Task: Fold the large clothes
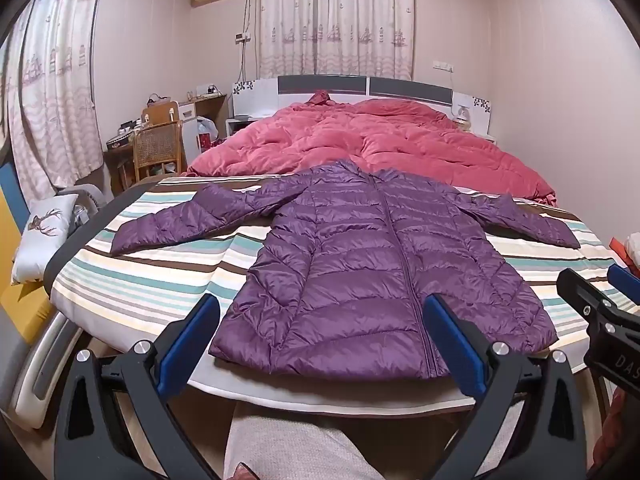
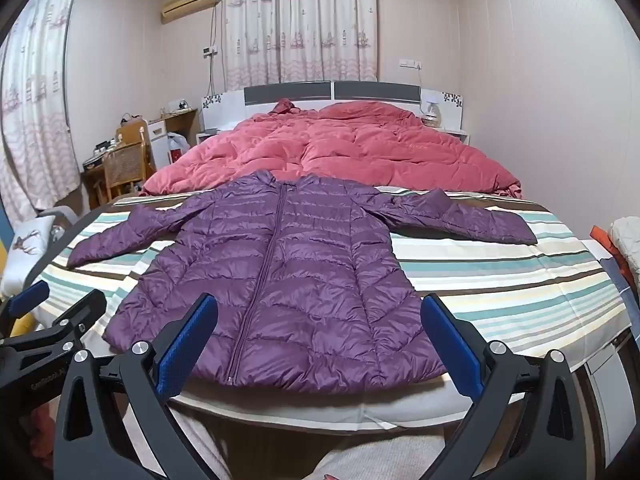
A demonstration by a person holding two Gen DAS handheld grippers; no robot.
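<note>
Left gripper (image 1: 320, 340) and right gripper (image 2: 320, 340) both hover at the bed's near edge, jaws wide apart, gripping nothing. Purple jacket (image 1: 360, 264) lies flat on the striped sheet (image 1: 140, 280), zipped, hem near, sleeves spread left and right. Red duvet (image 1: 380, 148) bunched beyond it, headboard (image 1: 360, 86) farthest.
</note>
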